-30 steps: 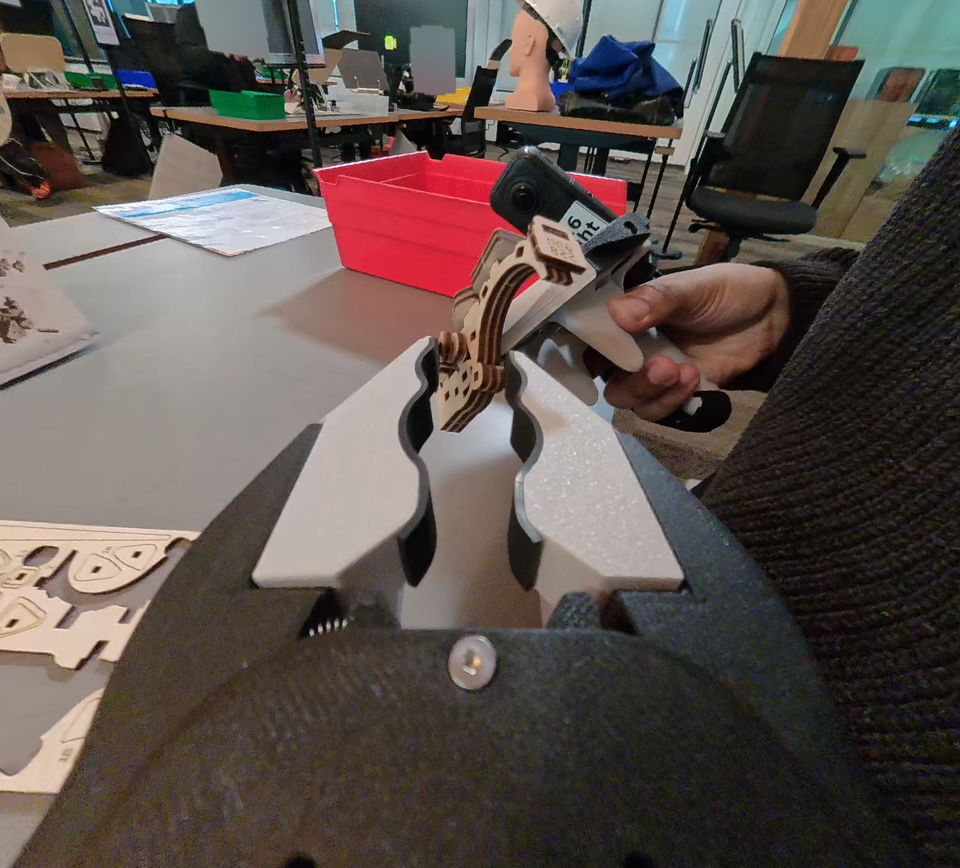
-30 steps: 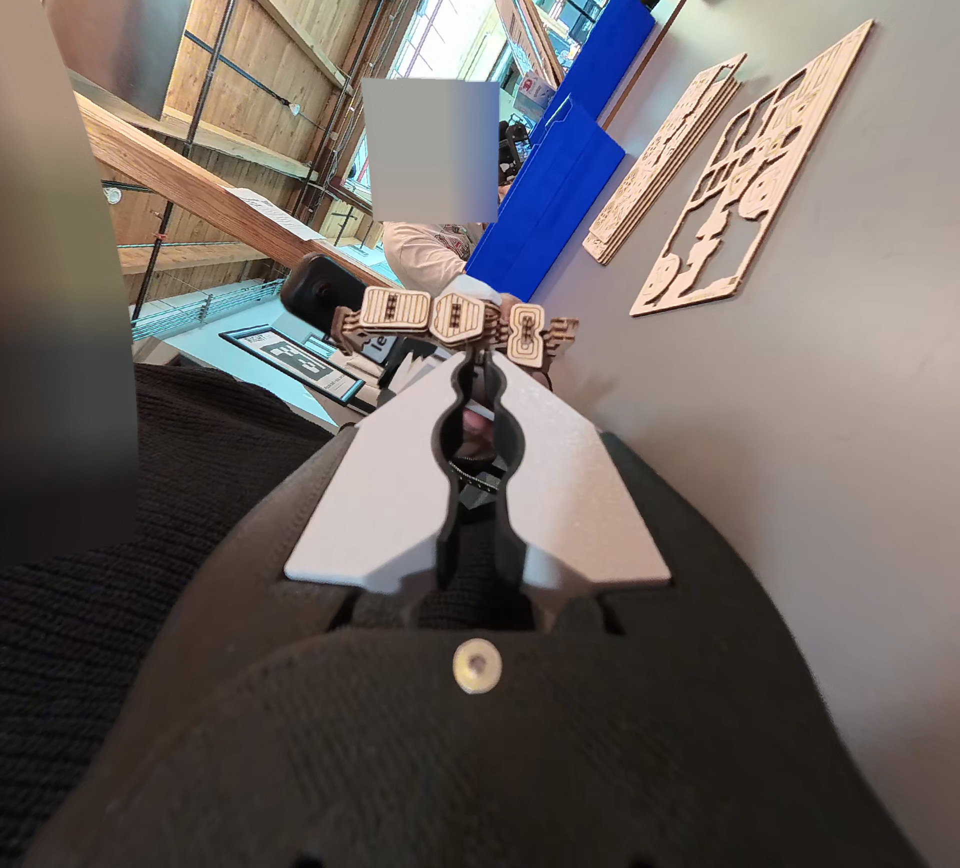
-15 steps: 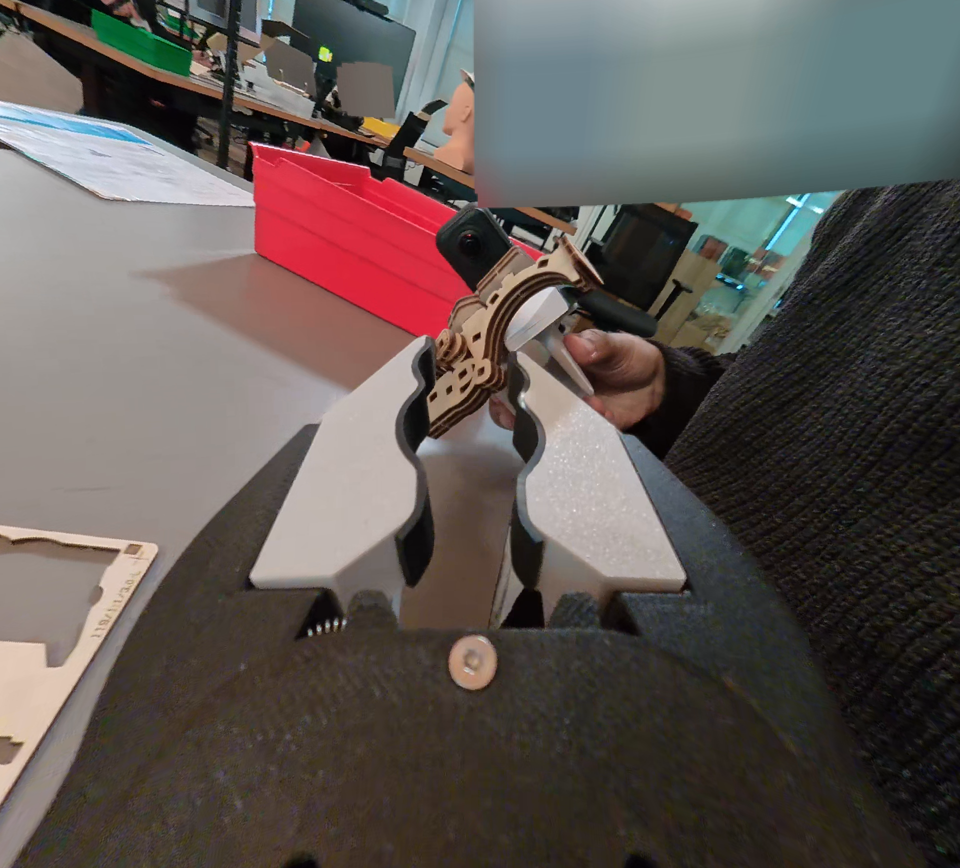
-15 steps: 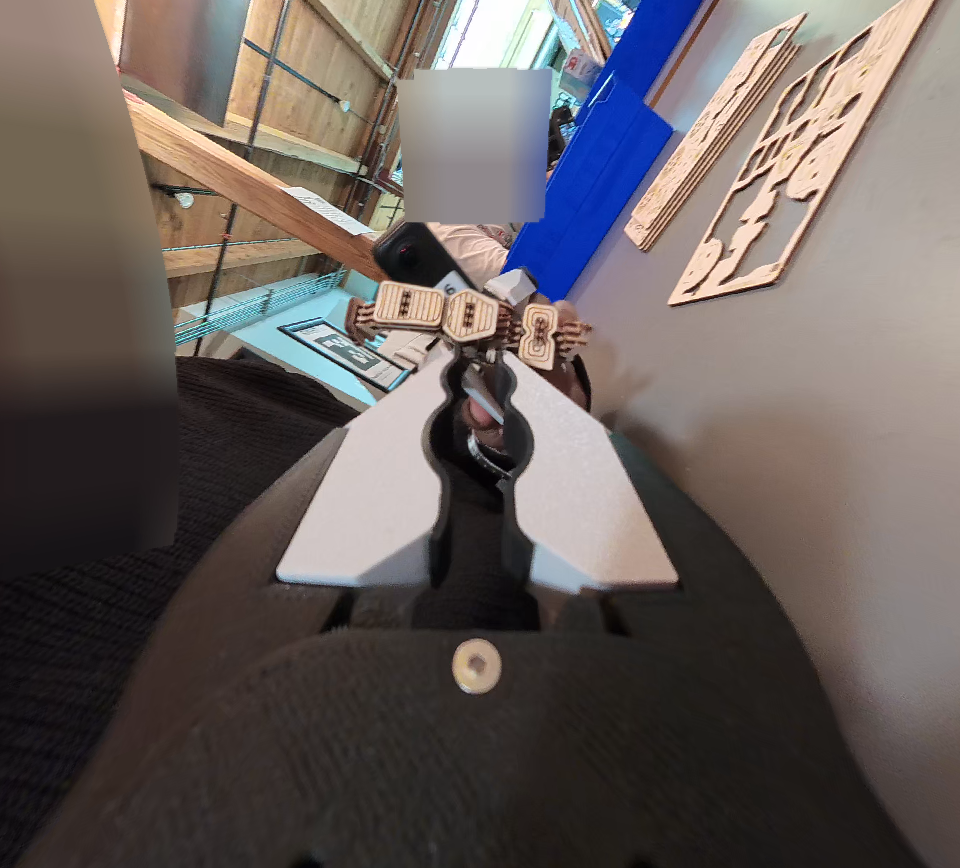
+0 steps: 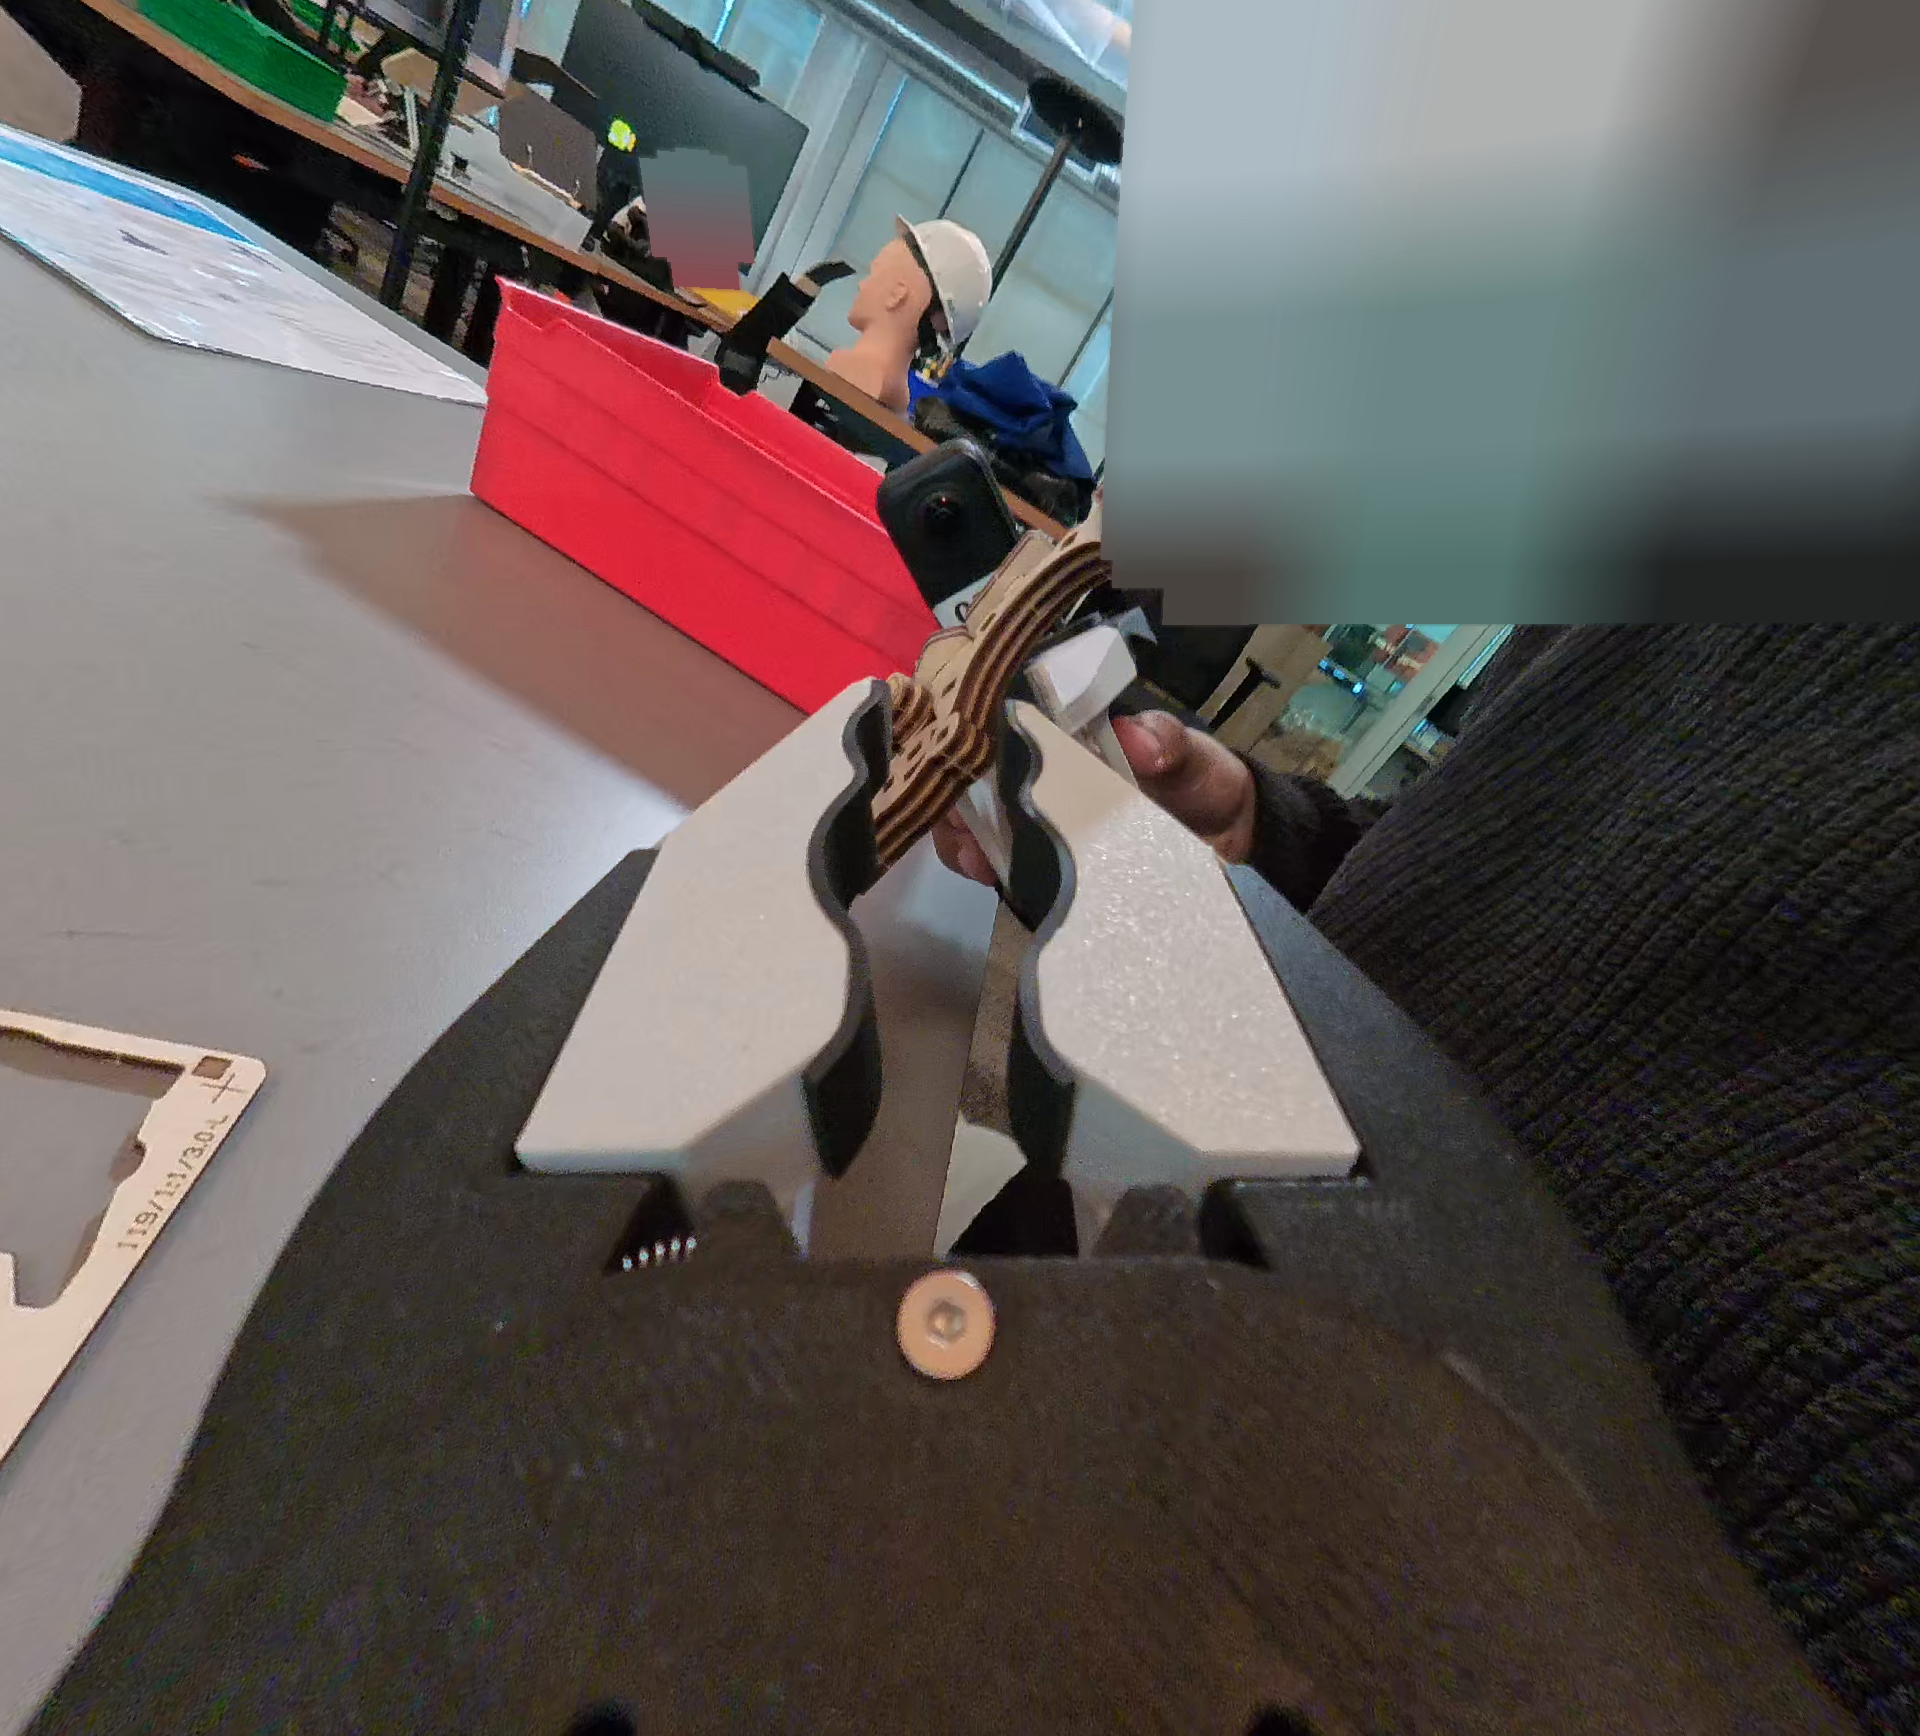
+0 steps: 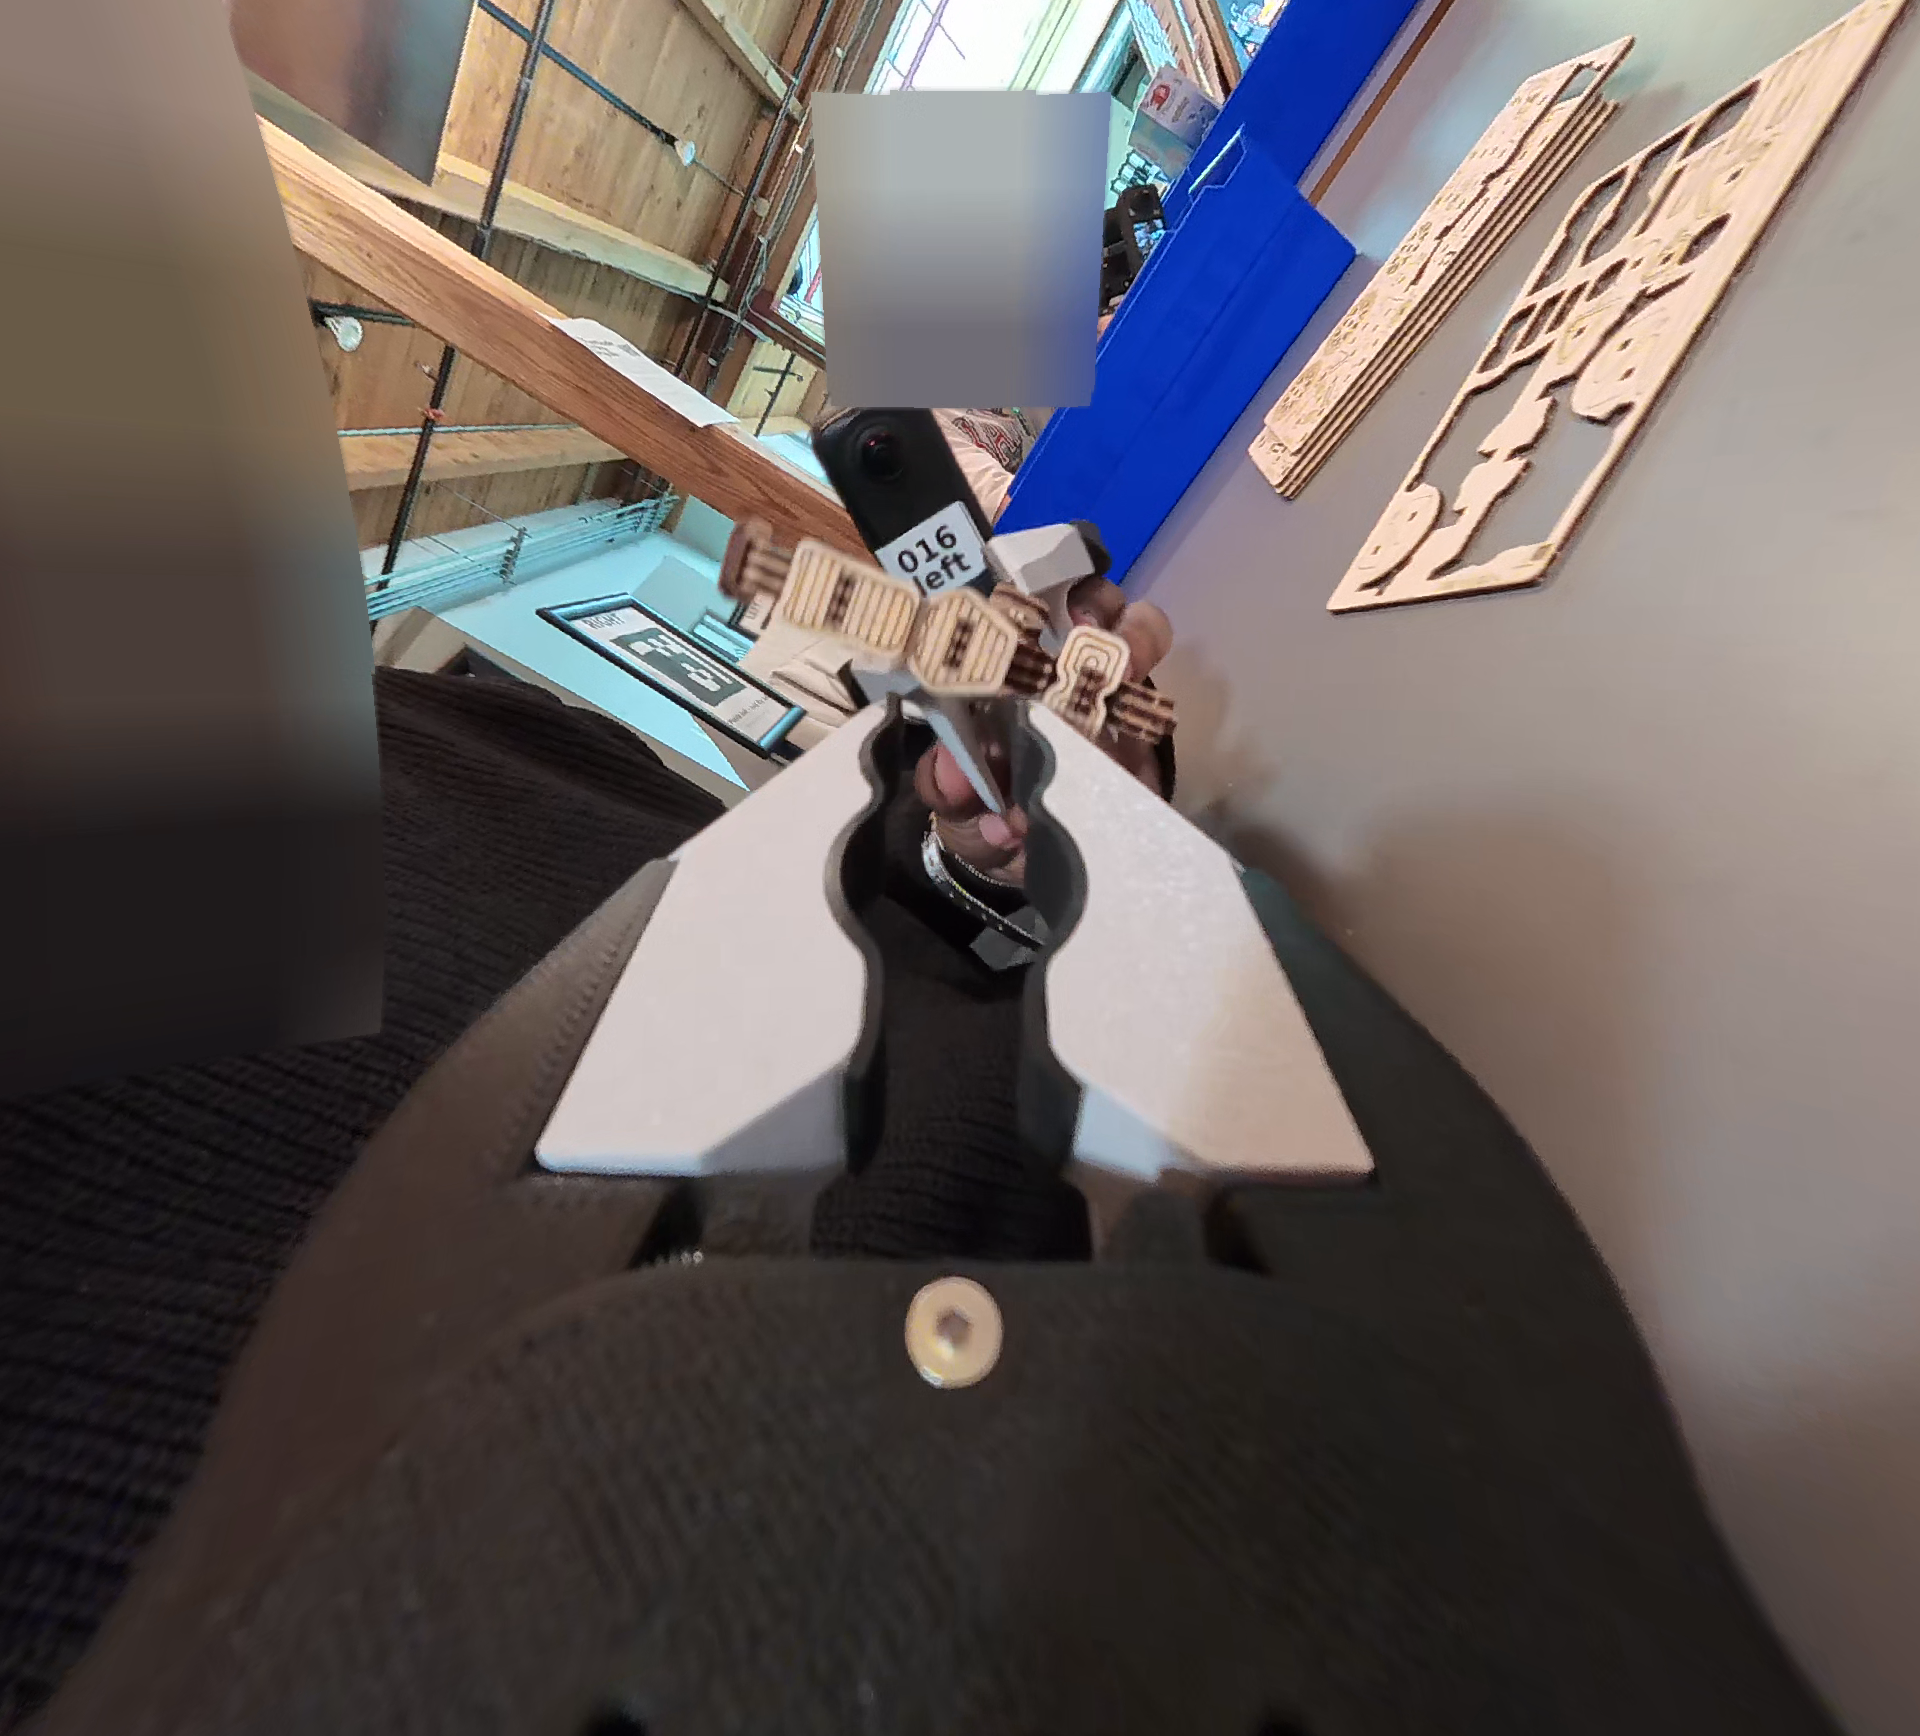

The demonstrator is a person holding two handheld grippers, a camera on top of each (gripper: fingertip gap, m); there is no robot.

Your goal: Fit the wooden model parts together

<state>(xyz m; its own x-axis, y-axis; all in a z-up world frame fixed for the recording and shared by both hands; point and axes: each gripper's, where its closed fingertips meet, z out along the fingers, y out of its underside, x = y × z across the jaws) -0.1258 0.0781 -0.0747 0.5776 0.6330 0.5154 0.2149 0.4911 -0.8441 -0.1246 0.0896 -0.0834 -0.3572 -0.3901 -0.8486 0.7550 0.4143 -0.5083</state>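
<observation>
Left tool (image 5: 940,730) tilted upward since earlier; both tools clamp wooden model (image 5: 961,720), right tool (image 6: 961,715).

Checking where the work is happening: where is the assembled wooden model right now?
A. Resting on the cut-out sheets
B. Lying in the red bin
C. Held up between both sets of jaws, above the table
C: the wooden model sits in the left gripper jaws, off the table, with the right gripper at it.
</observation>
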